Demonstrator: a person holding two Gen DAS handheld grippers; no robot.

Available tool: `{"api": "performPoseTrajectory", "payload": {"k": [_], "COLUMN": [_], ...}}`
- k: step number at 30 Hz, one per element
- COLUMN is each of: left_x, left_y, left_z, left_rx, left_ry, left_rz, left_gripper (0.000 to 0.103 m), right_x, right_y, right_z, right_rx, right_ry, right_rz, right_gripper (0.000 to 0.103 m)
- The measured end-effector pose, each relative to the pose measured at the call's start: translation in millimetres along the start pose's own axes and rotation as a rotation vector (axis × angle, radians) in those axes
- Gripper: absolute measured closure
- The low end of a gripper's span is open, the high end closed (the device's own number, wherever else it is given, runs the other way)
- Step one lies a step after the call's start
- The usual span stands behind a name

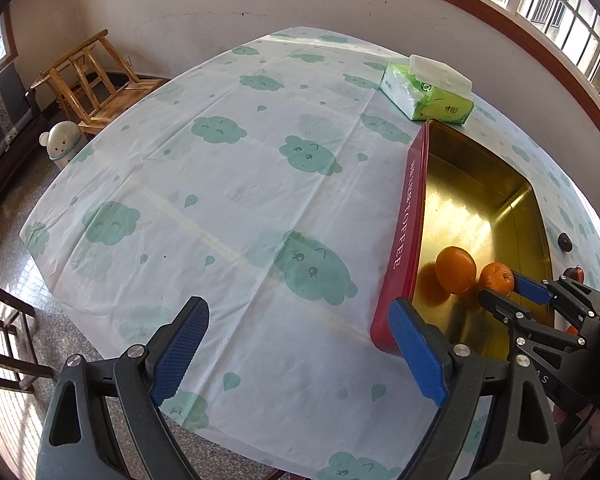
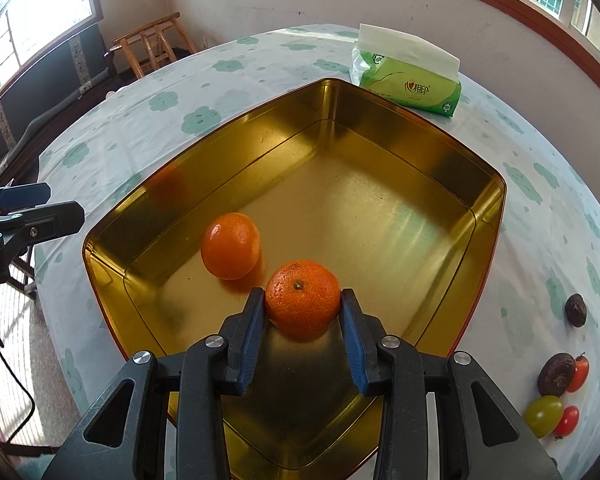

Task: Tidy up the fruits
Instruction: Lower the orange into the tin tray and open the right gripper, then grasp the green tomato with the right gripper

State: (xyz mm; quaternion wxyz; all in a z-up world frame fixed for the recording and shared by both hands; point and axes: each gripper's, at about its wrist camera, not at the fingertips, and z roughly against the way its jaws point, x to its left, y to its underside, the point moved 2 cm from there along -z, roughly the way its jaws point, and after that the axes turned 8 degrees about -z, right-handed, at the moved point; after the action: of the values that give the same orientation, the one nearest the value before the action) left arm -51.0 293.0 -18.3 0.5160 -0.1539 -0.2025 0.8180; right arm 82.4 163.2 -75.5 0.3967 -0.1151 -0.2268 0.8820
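A gold-lined tin [image 2: 496, 200] with red outer walls [image 1: 408, 216] stands on the table. One tangerine [image 2: 231, 250] lies loose inside it, also in the left wrist view [image 1: 455, 269]. My right gripper [image 2: 303, 304] is shut on a second tangerine [image 2: 303, 298] and holds it just above the tin floor; the left wrist view shows this tangerine [image 1: 497, 278] between the fingers. My left gripper [image 1: 298, 350] is open and empty over the tablecloth, left of the tin. More fruits lie right of the tin: two dark fruits [image 2: 556, 374], red tomatoes [image 2: 567, 420], a green grape [image 2: 543, 414].
A green tissue pack [image 2: 410, 76] sits behind the tin, also in the left wrist view [image 1: 428, 92]. The cloud-print tablecloth [image 1: 236, 184] covers the table. Wooden stools [image 1: 88, 80] and a small white bin [image 1: 60, 144] stand on the floor at far left.
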Motion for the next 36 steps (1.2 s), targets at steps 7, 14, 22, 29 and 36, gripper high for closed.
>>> {"api": "performPoseTrajectory", "payload": {"k": [7, 14, 22, 29, 36], "left_x": [-2.2, -8.6, -23.8, -61.0, -112.9], "left_y": [-0.2, -0.3, -6.5, -10.9, -9.5], "left_z": [1.7, 4.1, 14.6, 24.3, 30.3], "left_rx": [-0.003, -0.006, -0.034, -0.068, -0.084], "left_ry": [0.002, 0.004, 0.011, 0.062, 0.123], "left_rz": [-0.003, -0.014, -0.044, -0.107, -0.221], "left_gripper": [0.014, 0.014, 0.014, 0.014, 0.014], "right_x": [0.2, -1.6, -8.5, -41.8, -111.6], "right_y": [0.9, 1.7, 1.1, 23.7, 77.7], "right_z": [-0.1, 4.7, 37.3, 83.3, 121.8], "right_rx": [-0.005, -0.014, -0.094, -0.183, -0.195], "right_ry": [0.006, 0.009, -0.010, 0.019, 0.134], "right_rz": [0.000, -0.006, -0.031, -0.114, -0.236], "right_gripper": [0.064, 0.058, 0.052, 0.052, 0.052]}}
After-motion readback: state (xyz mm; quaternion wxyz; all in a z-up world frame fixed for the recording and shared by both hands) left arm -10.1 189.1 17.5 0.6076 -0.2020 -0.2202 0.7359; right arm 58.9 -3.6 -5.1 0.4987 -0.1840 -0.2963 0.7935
